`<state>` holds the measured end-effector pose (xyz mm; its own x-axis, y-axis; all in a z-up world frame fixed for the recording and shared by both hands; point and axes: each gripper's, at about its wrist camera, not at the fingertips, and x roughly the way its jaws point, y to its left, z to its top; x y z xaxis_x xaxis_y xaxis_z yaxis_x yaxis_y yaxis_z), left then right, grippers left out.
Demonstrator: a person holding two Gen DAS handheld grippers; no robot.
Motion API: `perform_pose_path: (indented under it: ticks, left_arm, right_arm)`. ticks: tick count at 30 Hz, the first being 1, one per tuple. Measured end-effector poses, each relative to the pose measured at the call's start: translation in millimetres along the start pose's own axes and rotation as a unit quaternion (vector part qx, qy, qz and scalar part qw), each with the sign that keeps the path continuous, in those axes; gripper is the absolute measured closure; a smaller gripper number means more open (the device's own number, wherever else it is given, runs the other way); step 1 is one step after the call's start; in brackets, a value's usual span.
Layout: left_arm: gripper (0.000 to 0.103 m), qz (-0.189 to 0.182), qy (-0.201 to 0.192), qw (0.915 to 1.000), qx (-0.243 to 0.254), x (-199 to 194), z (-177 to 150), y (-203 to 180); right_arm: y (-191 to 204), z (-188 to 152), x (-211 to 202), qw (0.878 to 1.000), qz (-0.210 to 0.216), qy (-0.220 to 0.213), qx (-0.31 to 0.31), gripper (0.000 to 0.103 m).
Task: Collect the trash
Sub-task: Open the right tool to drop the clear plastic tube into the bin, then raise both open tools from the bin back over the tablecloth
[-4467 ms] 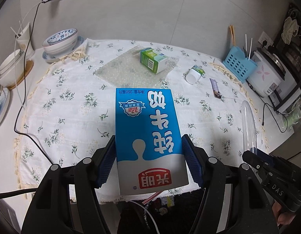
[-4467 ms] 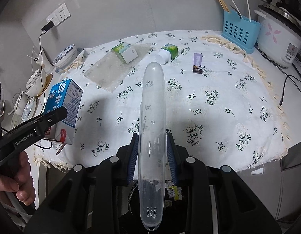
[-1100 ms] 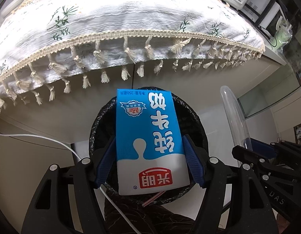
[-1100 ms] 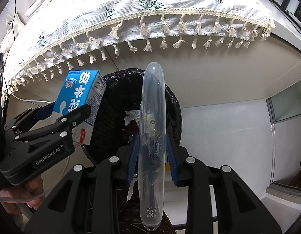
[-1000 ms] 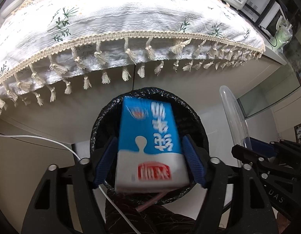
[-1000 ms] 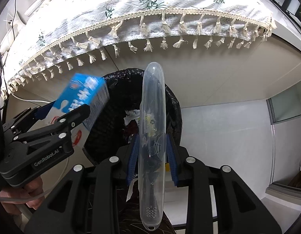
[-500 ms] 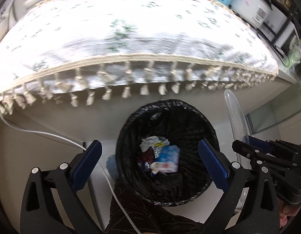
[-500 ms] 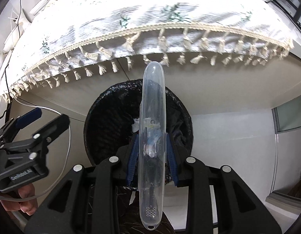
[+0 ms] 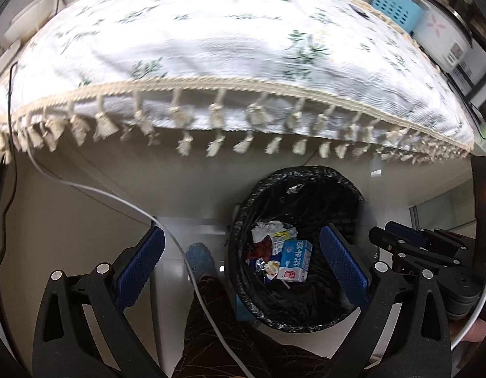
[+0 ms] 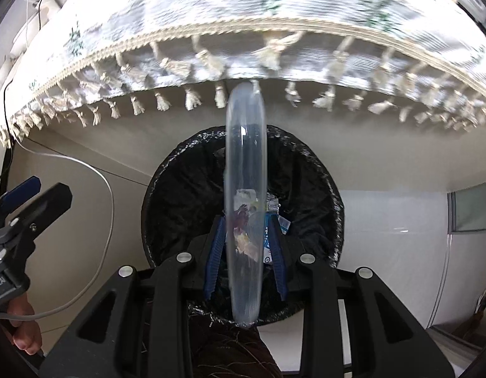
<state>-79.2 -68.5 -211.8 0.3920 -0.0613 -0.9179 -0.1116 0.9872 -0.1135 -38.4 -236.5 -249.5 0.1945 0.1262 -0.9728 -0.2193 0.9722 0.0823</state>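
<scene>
The blue and white milk carton (image 9: pixel 295 261) lies among other rubbish in the black-lined trash bin (image 9: pixel 243 217), which stands on the floor below the table edge. My left gripper (image 9: pixel 241 263) hangs to the left above the bin, wide open with nothing between its blue pads. My right gripper (image 10: pixel 245 252) is shut on a long clear plastic case (image 10: pixel 245 163), held upright directly over the trash bin (image 10: pixel 324 182). The left gripper's finger (image 10: pixel 38 201) shows at the left edge of the right wrist view.
The table's white floral cloth (image 9: pixel 230 44) with a tasselled fringe overhangs the bin. A white cable (image 9: pixel 117 198) hangs across the left. A blue basket (image 9: pixel 394 6) and a rice cooker (image 9: pixel 444 37) stand at the table's far right. A person's legs show at the bottom.
The left gripper opened and let go of the milk carton, which fell into the bin; that gripper then moved left. The right gripper carried the clear case over the middle of the bin.
</scene>
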Motion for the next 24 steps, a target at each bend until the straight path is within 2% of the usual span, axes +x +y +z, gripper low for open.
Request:
perform_pose_path:
  ticks: [7,18,21,24]
  left_arm:
    - [0.006,0.011,0.001,0.9999,-0.013,3.0,-5.7,15.0]
    - [0.006,0.002,0.001,1.0000,-0.006,2.8,-4.0,9.5]
    - [0.006,-0.002,-0.004,1.0000,0.004,-2.2,-2.0,3.2]
    - [0.006,-0.007,-0.014,0.9998,0.016,-11.2,0.1,-1.5]
  right_arm:
    - [10.5,5.5,19.4,1.000,-0.003,-0.003,-0.017,0.073]
    - [-9.5,0.1,-12.6,0.999,-0.014,-0.039,-0.002,0.030]
    - [-13.4,-1.3,-24.5,0.999,-0.017,-0.050,0.002,0.021]
    - [-17.4,-3.1,-39.6,0.998,-0.019,-0.062,0.009,0.016]
